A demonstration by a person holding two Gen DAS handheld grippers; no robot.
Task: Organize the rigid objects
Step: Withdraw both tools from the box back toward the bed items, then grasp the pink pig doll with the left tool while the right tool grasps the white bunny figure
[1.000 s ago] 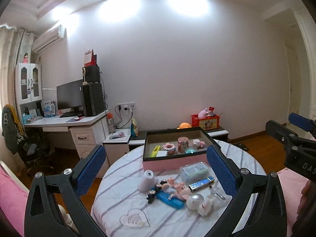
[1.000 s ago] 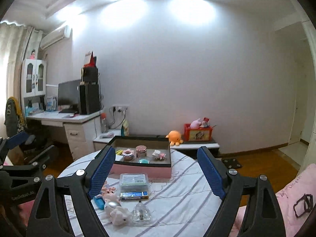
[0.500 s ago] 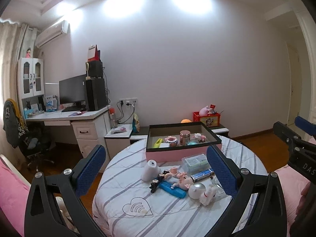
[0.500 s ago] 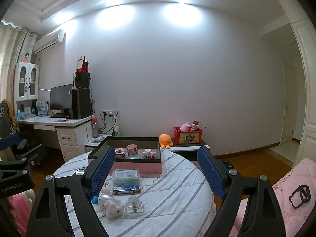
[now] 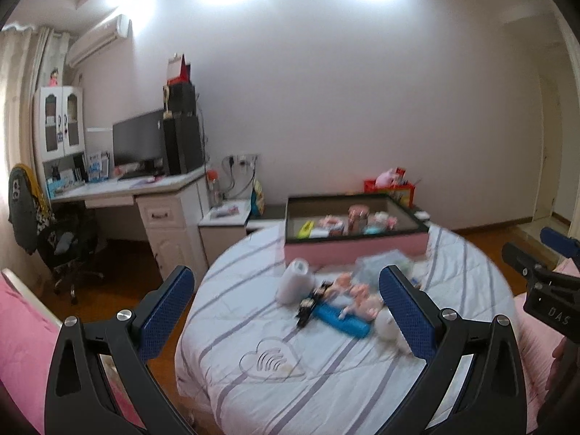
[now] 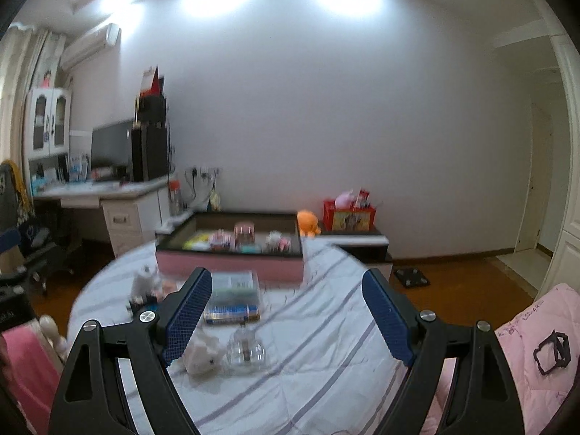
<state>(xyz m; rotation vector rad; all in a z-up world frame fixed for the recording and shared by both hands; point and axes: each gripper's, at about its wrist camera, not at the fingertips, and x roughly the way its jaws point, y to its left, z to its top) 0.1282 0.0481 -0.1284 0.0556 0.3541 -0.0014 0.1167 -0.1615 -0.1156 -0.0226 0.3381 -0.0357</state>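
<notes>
A round table with a striped white cloth [image 5: 326,362] holds a pink box with a dark rim [image 5: 353,246], with several small items inside. In front of the box lie a white roll [image 5: 295,284], a blue flat case [image 5: 340,320], pink figurines [image 5: 359,295], a clear lidded case [image 6: 235,284], a white toy [image 6: 201,357] and a clear bottle [image 6: 246,349]. My left gripper [image 5: 286,311] is open and empty, short of the table. My right gripper [image 6: 286,315] is open and empty above the table's near part; it also shows in the left wrist view [image 5: 543,282].
A desk with a monitor and speakers [image 5: 145,174] stands at the left, with a chair [image 5: 54,239] beside it. A low cabinet with a red toy box [image 6: 349,215] stands behind the table. Pink bedding [image 6: 533,344] lies at the right.
Both views have tilted down and drawn nearer to the table. The image is blurred by motion. Both grippers stay open and empty.
</notes>
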